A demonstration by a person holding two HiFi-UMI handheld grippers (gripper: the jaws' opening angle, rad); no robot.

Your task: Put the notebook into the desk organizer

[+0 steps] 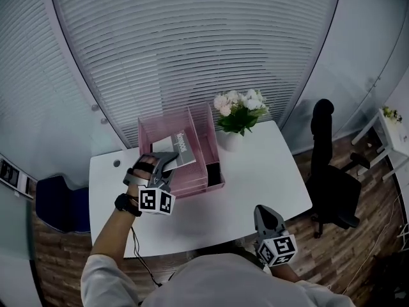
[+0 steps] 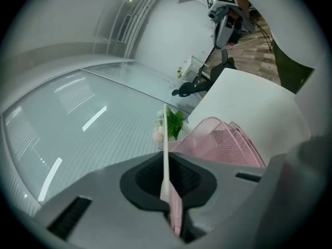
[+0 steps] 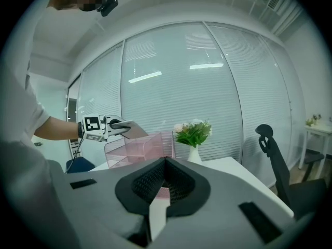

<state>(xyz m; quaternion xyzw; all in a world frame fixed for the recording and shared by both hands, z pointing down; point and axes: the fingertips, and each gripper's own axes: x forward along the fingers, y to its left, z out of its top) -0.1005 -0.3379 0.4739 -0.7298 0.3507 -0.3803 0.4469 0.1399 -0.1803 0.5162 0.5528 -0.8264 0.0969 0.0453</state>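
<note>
- The glass wall with shut blinds (image 1: 192,43) curves round behind your desk and fills the background.
- The white desk (image 1: 262,171) carries everything. Its near right part, in front of your right gripper, is bare.
- A black office chair (image 1: 332,184) stands off the desk's right edge, well apart from both of your grippers.
- A blue seat (image 1: 57,203) sits low at the desk's left end, beyond your left arm.
- The pink mesh desk organizer (image 1: 206,147) stands at the back middle of the desk. Its upright walls and dividers rise between the notebook and the compartments. Something dark lies in its front right section; you cannot tell what it is.
- The flowers in a white vase (image 1: 238,112) stand just beside the organizer's far right corner, clear of your left arm.
- The notebook (image 1: 177,151) is tilted over the organizer's left part. In the right gripper view it sits at the top rim, not down inside. Whether a corner touches the mesh cannot be told.
- Your left gripper (image 1: 167,165) pinches the notebook's near edge, and the cover runs edge-on between the jaws.
- Your right gripper (image 1: 265,217) hangs at the desk's near edge by your body. Its jaws are pressed together with nothing between them.
</note>
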